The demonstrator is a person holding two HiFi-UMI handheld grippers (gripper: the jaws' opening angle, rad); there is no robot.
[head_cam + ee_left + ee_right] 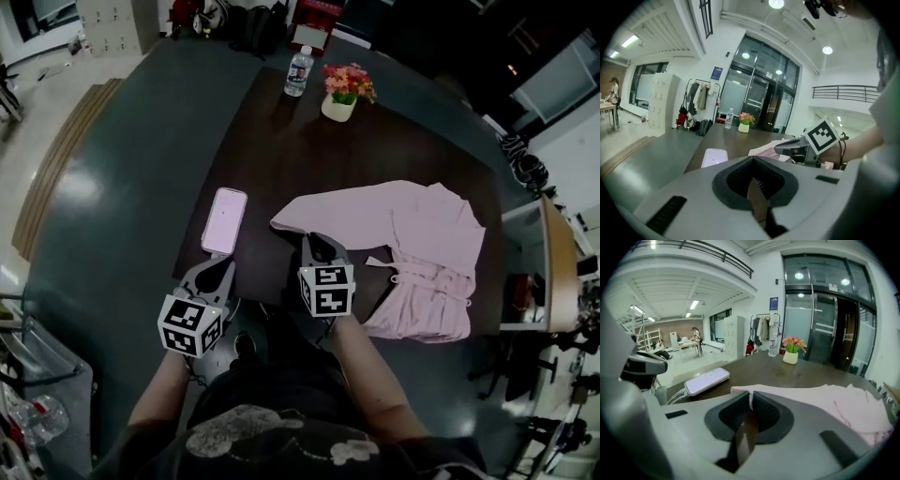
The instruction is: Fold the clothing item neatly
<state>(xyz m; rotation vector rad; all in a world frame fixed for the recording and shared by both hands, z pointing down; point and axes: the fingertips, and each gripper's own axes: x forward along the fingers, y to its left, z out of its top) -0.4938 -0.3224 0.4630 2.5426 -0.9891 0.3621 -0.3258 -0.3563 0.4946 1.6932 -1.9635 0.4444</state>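
Note:
A pale pink garment (412,234) lies spread on the dark table (281,150), with its long sleeve reaching left. My right gripper (323,246) sits at the garment's near edge; in the right gripper view its jaws (751,404) are pinched on a thin fold of the pink cloth (834,399). My left gripper (217,269) hangs at the table's near edge just below a phone, its jaws (753,180) shut with nothing between them. From the left gripper view the right gripper (787,147) shows over the pink cloth (764,149).
A phone (225,220) with a lit screen lies left of the garment, a cable at its near end. A water bottle (298,72) and a small pot of flowers (345,89) stand at the table's far end. A wooden desk edge (555,272) borders the right.

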